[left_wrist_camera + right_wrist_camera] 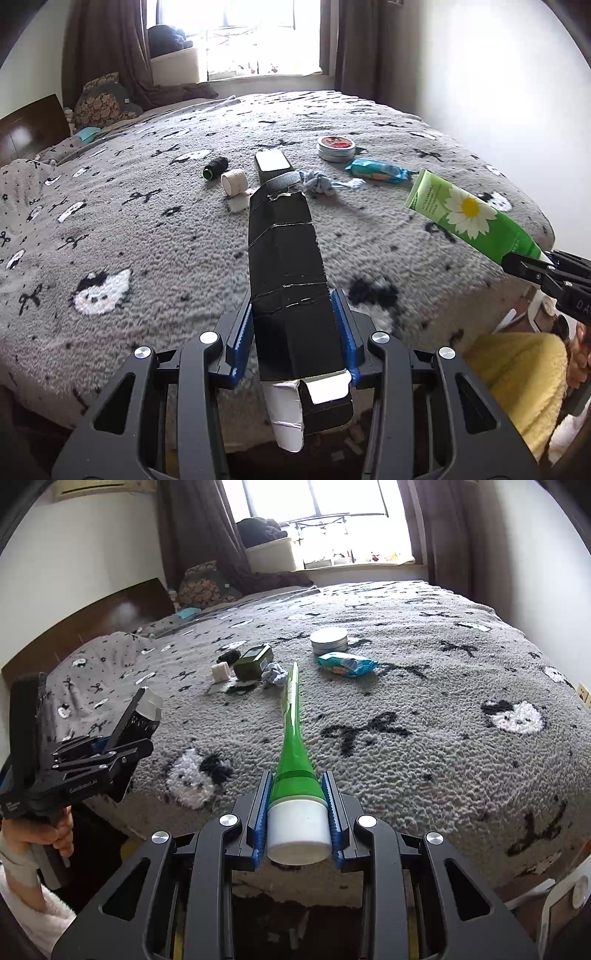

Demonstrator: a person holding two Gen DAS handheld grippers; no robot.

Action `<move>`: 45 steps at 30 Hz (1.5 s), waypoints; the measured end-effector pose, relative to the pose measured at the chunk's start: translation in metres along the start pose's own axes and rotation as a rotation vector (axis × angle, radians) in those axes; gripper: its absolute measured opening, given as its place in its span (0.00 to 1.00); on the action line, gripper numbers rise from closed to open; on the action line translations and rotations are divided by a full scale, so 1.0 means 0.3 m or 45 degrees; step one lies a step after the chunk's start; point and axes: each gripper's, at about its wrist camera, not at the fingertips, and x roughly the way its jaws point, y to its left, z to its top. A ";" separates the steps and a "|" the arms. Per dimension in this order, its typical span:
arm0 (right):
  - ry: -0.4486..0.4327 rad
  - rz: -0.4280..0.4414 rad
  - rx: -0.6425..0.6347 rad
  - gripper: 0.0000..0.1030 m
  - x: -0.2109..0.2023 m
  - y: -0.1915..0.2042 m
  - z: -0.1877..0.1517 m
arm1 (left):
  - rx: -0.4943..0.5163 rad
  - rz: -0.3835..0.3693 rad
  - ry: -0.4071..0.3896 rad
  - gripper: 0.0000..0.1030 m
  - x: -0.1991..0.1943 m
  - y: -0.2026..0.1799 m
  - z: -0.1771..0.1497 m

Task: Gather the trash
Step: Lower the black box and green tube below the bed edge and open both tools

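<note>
**Both grippers loaded above the bed edge**

Left gripper: blue pads clamped on a long black carton, running from bottom centre up to mid-frame. Right gripper: jaws pinched on the white cap of a green tube, tube pointing up-frame; same tube shows at the right edge of the left view. Both held clear of the grey blanket. Lying on the blanket, upper centre: round tin, blue wrapper, black spool, white tape roll.
</note>
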 end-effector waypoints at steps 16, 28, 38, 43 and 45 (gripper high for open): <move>0.159 0.127 -0.007 0.27 -0.076 0.064 -0.228 | 0.012 -0.086 0.128 0.37 -0.076 -0.078 -0.292; 0.369 0.128 -0.042 0.27 0.009 0.115 -0.379 | 0.010 -0.180 0.368 0.37 0.032 -0.112 -0.494; 0.656 0.083 -0.108 0.27 0.275 0.172 -0.526 | -0.014 -0.244 0.618 0.37 0.252 -0.133 -0.645; 0.724 0.089 -0.067 0.27 0.340 0.163 -0.565 | -0.062 -0.276 0.702 0.38 0.311 -0.118 -0.706; 0.734 0.092 -0.063 0.27 0.348 0.163 -0.569 | -0.073 -0.281 0.717 0.38 0.321 -0.116 -0.719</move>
